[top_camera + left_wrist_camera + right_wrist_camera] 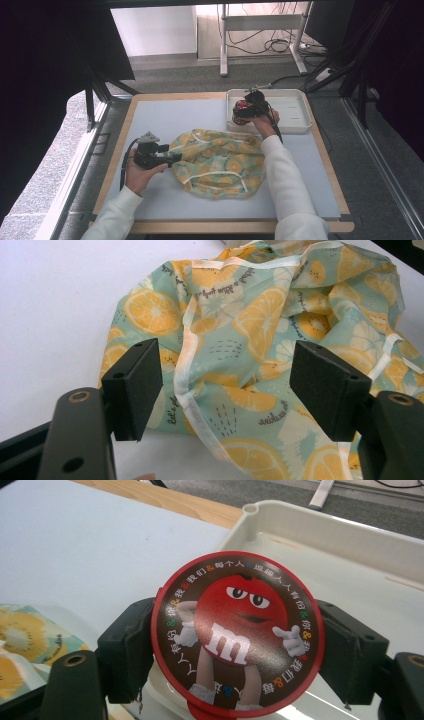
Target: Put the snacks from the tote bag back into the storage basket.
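1. Sleeves in white enter the high view at 6 o'clock, cut off by its bottom edge.
2. Left gripper (172,159) rests at 9 o'clock of the cloth (218,162); in the left gripper view its jaws stand wide apart over the folds, pressing nothing.
3. Soft, crumpled and thin, the cloth has an orange-slice print on pale green with white piping; its far folds run out of that view.
4. Right gripper (241,113) clamps the tin (238,632) by its sides.
5. Round, with a red rim and a glossy cartoon lid, the tin sits at the 9 o'clock end of the tray (295,112); its body is hidden beneath the lid.
6. White moulded plastic, the tray lies at 1 o'clock of the cloth.
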`<state>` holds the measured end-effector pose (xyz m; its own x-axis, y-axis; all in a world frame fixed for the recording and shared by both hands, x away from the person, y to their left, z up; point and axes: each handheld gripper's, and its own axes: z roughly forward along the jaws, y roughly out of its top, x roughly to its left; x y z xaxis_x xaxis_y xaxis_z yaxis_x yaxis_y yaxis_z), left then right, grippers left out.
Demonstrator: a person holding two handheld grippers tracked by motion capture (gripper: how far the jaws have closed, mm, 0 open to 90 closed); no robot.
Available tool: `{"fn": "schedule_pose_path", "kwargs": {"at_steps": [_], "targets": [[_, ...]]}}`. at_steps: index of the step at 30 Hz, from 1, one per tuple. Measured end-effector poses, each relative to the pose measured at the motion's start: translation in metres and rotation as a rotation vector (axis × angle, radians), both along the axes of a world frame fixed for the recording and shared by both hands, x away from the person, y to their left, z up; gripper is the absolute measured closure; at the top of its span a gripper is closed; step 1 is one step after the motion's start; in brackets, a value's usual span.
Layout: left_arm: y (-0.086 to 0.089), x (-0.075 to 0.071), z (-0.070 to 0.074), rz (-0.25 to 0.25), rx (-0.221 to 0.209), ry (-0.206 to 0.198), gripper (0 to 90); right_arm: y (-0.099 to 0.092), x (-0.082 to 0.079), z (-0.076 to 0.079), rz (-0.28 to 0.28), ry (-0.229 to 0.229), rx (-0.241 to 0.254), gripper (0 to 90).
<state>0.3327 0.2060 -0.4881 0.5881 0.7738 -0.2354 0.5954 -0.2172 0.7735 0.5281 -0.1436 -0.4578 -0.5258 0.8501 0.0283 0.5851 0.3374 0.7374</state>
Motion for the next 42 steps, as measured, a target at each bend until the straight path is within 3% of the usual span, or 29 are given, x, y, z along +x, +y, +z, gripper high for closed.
{"fn": "schedule_pose_path", "kwargs": {"at_steps": [17,21,32,35,42], "targets": [[-0.001,0.0,-0.002,-0.004,0.006,0.005,29.6,0.007,0.007,-0.019,0.012,0.043,-0.033,23.4],[0.0,0.001,-0.001,-0.019,-0.046,0.026,29.6,0.009,0.007,-0.021,0.011,0.042,-0.032,21.1],[0.002,0.001,-0.002,-0.006,-0.02,0.015,29.5,-0.002,-0.002,-0.001,-0.035,-0.026,0.036,13.0],[0.002,0.001,-0.002,-0.006,-0.021,0.015,29.5,-0.005,-0.011,0.006,-0.019,-0.049,0.065,13.2],[0.002,0.001,-0.002,-0.006,-0.02,0.013,29.5,-0.004,-0.031,0.014,0.054,-0.062,0.081,14.6]]}}
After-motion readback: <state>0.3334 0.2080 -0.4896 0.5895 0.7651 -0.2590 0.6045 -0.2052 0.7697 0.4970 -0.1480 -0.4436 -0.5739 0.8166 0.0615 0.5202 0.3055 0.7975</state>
